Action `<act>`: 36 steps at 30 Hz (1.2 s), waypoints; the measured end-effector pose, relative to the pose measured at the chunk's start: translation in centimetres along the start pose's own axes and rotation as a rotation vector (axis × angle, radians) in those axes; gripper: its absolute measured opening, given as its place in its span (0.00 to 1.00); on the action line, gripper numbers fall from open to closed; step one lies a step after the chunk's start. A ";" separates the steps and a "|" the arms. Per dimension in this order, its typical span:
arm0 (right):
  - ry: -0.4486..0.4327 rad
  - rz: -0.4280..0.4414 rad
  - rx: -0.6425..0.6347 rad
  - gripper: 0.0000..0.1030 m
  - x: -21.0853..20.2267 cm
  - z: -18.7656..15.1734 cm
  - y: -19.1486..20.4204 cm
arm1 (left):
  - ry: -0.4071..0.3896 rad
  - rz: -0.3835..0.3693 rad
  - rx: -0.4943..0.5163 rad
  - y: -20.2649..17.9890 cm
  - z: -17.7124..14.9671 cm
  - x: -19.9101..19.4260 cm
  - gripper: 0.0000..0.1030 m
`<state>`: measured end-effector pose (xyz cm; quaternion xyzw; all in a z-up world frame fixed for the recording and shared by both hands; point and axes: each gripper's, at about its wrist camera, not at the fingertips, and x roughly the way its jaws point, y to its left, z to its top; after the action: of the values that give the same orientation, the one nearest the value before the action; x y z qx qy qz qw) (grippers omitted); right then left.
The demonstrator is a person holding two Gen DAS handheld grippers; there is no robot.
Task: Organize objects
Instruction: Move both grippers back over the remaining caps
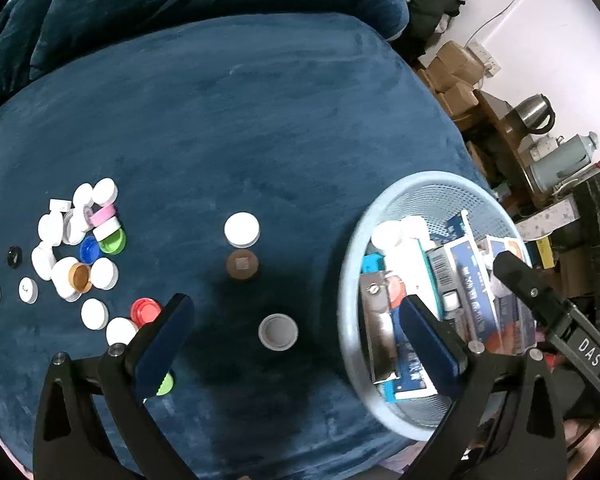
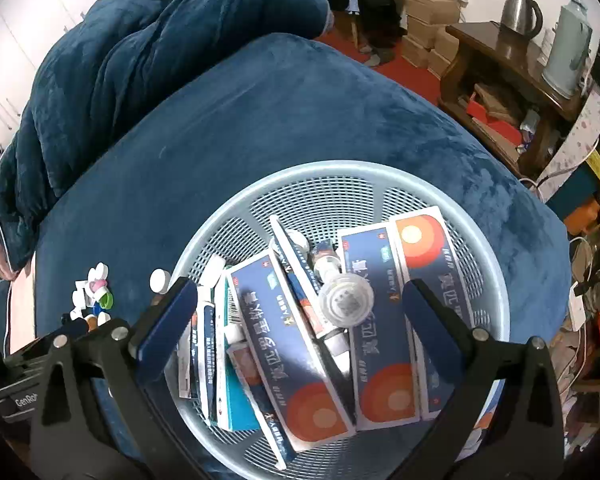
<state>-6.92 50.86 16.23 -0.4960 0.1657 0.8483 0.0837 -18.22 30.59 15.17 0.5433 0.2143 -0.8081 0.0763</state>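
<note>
My left gripper [image 1: 294, 304] hangs open over the blue plush cover, and a grey cap [image 1: 278, 332] lies on the cover between its fingers. Beyond it lie a brown cap [image 1: 242, 265] and a white cap [image 1: 242, 230]. A heap of several loose caps [image 1: 76, 240] sits at the left. My right gripper [image 2: 300, 286] is open above the pale blue mesh basket [image 2: 220, 216], which holds several blue-and-orange medicine boxes [image 2: 296, 360]. A small clear round vial [image 2: 346, 300] rests on the boxes between its fingers, touching neither pad.
The basket [image 1: 352, 248] sits near the cover's right edge. A rumpled blue quilt [image 2: 140, 48] is piled at the back. Off to the right stand a wooden table [image 2: 488, 52] with a kettle [image 2: 520, 8], a flask [image 2: 572, 48] and cardboard boxes [image 2: 428, 20].
</note>
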 end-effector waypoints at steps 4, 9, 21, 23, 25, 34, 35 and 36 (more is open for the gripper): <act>0.003 0.002 -0.017 1.00 0.1 0.0 0.6 | 0.003 0.015 -0.003 0.7 -0.2 -0.1 0.99; 0.007 0.000 -0.037 1.00 0.2 0.0 1.4 | 0.007 0.031 -0.011 1.9 -0.4 -0.3 0.99; 0.018 0.003 -0.121 1.00 0.3 -0.5 4.5 | 0.008 0.082 -0.039 4.6 -1.0 -0.9 0.99; 0.019 0.003 -0.137 1.00 0.3 -0.6 5.1 | 0.009 0.089 -0.041 5.1 -1.2 -1.0 0.99; 0.021 0.002 -0.150 1.00 0.4 -0.7 5.7 | 0.009 0.093 -0.046 5.6 -1.3 -1.1 0.99; 0.035 0.006 -0.194 1.00 0.5 -1.2 7.9 | 0.008 0.107 -0.087 8.0 -1.7 -1.8 0.99; 0.037 0.006 -0.201 1.00 0.6 -1.2 8.1 | 0.007 0.107 -0.093 8.3 -1.8 -1.9 0.99; 0.039 0.006 -0.206 1.00 0.6 -1.3 8.3 | 0.007 0.109 -0.097 8.6 -1.8 -1.9 0.99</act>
<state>-8.74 42.66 16.76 -0.5179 0.0807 0.8512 0.0267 -12.83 23.43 14.10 0.5525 0.2237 -0.7896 0.1457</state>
